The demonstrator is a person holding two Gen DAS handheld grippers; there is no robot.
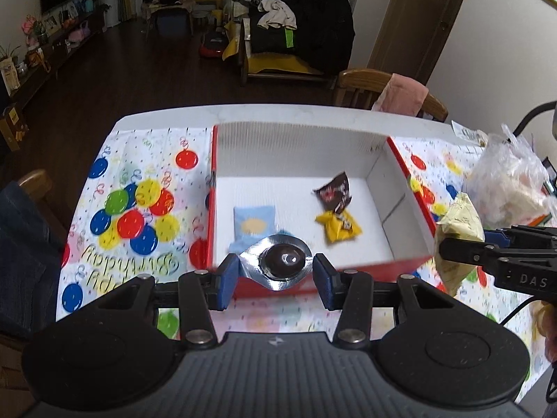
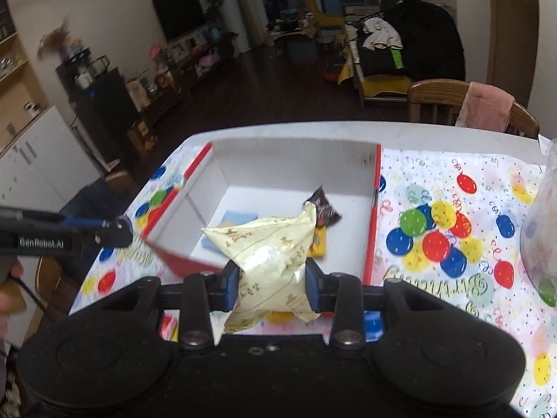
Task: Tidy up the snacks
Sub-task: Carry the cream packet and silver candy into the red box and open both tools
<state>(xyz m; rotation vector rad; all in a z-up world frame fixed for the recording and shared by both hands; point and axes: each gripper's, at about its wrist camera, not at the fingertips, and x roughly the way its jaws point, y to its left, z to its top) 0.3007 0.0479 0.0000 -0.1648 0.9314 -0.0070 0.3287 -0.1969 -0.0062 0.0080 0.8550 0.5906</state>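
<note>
From my remote seat I see a dim living room with a dark wooden floor (image 1: 146,80). At ten o'clock a flat black television (image 2: 179,12) hangs on the pale wall above a long low dark media shelf (image 1: 59,47) crowded with small items. At twelve o'clock stands a wooden-framed sofa with yellow cushions (image 1: 278,62), heaped with dark clothing (image 1: 313,28). At two o'clock is a curved wooden chair back (image 2: 463,101) with a pink cloth (image 2: 487,108) draped over it, and behind it a tall brown wooden door frame (image 1: 414,17).
</note>
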